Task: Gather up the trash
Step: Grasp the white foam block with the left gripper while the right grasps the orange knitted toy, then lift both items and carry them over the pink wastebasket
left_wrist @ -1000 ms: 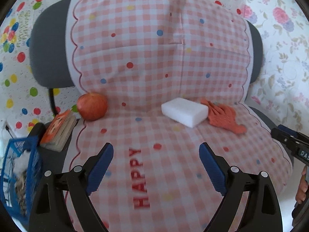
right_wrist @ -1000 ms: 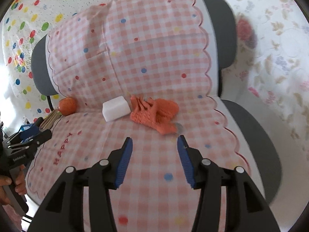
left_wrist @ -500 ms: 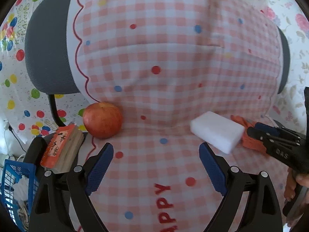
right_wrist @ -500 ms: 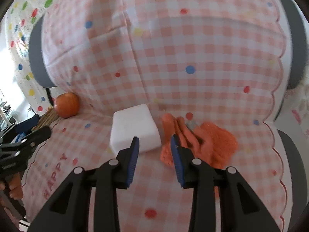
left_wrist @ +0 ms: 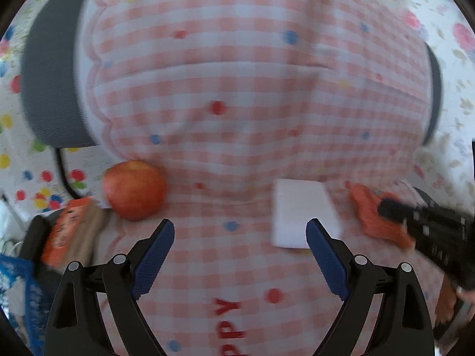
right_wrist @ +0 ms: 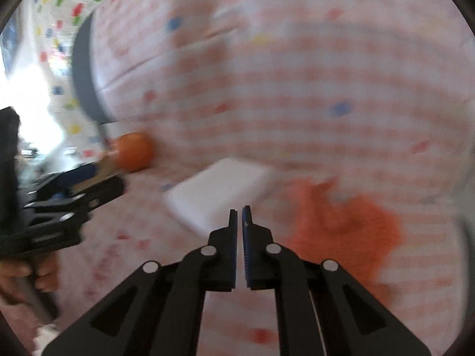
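Right gripper [right_wrist: 240, 213] jaws just closed, nearly touching, nothing between them. Left gripper [left_wrist: 240, 230] wide open, empty, over seat cushion [left_wrist: 237, 267]. Orange glove [right_wrist: 350, 225] near cushion's back right, beside white foam block [right_wrist: 213, 190]. Apple [left_wrist: 135, 190] at back-left corner.

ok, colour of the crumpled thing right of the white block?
Orange glove, clearest in the right wrist view.

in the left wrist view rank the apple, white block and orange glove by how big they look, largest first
1. white block
2. apple, close behind the block; the picture is blurred, so take these two as roughly alike
3. orange glove, smallest as seen, but the right tool covers part of it, so its true size is unsure
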Demonstrator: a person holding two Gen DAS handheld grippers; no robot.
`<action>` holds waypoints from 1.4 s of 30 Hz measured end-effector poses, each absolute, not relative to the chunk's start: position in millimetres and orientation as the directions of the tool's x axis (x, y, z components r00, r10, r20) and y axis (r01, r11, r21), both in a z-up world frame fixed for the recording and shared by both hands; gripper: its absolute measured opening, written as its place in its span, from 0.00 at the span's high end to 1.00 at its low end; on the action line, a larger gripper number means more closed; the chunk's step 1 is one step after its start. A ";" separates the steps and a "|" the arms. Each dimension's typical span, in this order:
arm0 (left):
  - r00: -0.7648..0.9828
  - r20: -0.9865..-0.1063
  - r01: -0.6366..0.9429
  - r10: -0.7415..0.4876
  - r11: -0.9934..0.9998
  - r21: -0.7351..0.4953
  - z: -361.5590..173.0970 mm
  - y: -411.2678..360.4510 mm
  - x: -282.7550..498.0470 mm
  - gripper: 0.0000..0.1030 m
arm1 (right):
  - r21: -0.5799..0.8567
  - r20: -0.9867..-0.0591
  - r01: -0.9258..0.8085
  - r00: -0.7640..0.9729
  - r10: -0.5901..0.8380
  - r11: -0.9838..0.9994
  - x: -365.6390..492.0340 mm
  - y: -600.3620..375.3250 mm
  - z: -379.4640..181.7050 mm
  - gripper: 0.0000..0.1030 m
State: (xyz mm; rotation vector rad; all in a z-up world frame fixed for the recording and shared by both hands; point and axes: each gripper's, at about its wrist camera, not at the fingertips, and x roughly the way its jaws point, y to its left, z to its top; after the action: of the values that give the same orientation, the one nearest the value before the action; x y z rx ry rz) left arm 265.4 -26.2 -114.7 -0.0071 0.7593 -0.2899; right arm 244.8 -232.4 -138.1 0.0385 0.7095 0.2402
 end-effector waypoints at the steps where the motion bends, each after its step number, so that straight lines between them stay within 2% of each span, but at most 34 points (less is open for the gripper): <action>1: 0.673 -0.682 0.283 -0.285 0.952 -0.118 -115.9 -33.2 266.1 0.12 | 0.112 -0.637 -0.175 0.743 0.206 0.978 241.5 -241.1 -137.5 0.92; 2: 0.653 -0.691 0.315 -0.311 0.941 -0.126 -118.0 -41.9 266.8 0.12 | 0.120 -0.633 -0.142 0.752 0.186 0.983 239.2 -252.5 -137.1 0.87; 4: 0.611 -0.717 0.369 -0.337 0.922 -0.119 -125.2 -64.3 270.4 0.11 | 0.132 -0.626 -0.103 0.763 0.163 0.986 238.4 -271.7 -138.4 0.51; 5: 0.597 -0.729 0.384 -0.336 0.917 -0.108 -128.8 -73.4 273.1 0.11 | 0.128 -0.628 -0.089 0.763 0.150 0.988 238.4 -280.2 -139.9 0.47; 9: 0.541 -0.779 0.403 -0.316 0.911 -0.090 -143.0 -101.6 292.2 0.11 | 0.105 -0.666 -0.082 0.734 0.131 0.991 241.7 -294.6 -151.9 0.39; 15: 0.486 -0.814 0.360 -0.319 0.921 -0.146 -159.9 -106.2 326.1 0.14 | 0.103 -0.705 -0.074 0.698 0.125 0.992 249.7 -297.8 -168.0 0.39; 17: 0.472 -0.827 0.338 -0.305 0.929 -0.150 -165.4 -104.0 330.9 0.36 | 0.123 -0.705 -0.070 0.696 0.137 0.990 247.5 -300.8 -168.7 0.39; 20: 0.508 -0.790 0.329 -0.343 0.925 -0.190 -152.1 -91.0 321.3 0.37 | 0.163 -0.717 -0.061 0.678 0.160 0.985 242.7 -308.6 -173.3 0.38; 23: 0.592 -0.744 0.328 -0.312 0.935 -0.131 -133.7 -77.0 294.0 0.37 | 0.194 -0.726 -0.058 0.663 0.183 0.979 237.1 -315.0 -178.0 0.30; 25: 0.628 -0.718 0.313 -0.300 0.942 -0.119 -125.8 -63.4 275.3 0.37 | 0.189 -0.726 -0.067 0.662 0.185 0.980 236.9 -312.6 -181.0 0.29; 28: 0.656 -0.704 0.270 -0.273 0.956 -0.119 -122.7 -40.1 254.3 0.37 | 0.186 -0.747 -0.121 0.628 0.220 0.975 235.9 -301.3 -184.5 0.29; 31: 0.666 -0.705 0.221 -0.245 0.967 -0.128 -121.3 -21.6 237.2 0.37 | 0.075 -0.763 -0.145 0.629 0.150 0.987 238.1 -283.9 -185.5 0.30; 33: 0.671 -0.704 0.201 -0.233 0.971 -0.130 -119.1 -8.9 227.0 0.36 | 0.006 -0.765 -0.138 0.637 0.093 0.990 240.6 -278.2 -186.5 0.37; 36: 0.673 -0.705 0.179 -0.222 0.974 -0.136 -118.7 8.4 208.7 0.36 | -0.010 -0.770 -0.131 0.634 0.076 0.991 241.4 -279.3 -186.8 0.56; 38: 0.677 -0.703 0.174 -0.216 0.976 -0.131 -117.9 14.3 198.2 0.36 | -0.049 -0.766 -0.119 0.641 0.039 0.992 242.0 -275.6 -185.8 0.76; 40: 0.680 -0.702 0.164 -0.212 0.977 -0.137 -117.4 21.0 191.7 0.36 | -0.093 -0.762 -0.106 0.647 -0.003 0.990 243.6 -272.2 -184.3 0.85; 42: 0.684 -0.697 0.155 -0.215 0.977 -0.149 -115.6 26.0 184.7 0.36 | -0.106 -0.751 -0.091 0.660 -0.020 0.990 239.6 -264.0 -176.7 0.87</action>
State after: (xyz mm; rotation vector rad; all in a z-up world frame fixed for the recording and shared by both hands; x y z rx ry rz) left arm 184.7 26.0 -115.6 -0.0800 0.7914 -0.2075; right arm 239.6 -264.0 -176.7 -0.1386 0.8493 0.0406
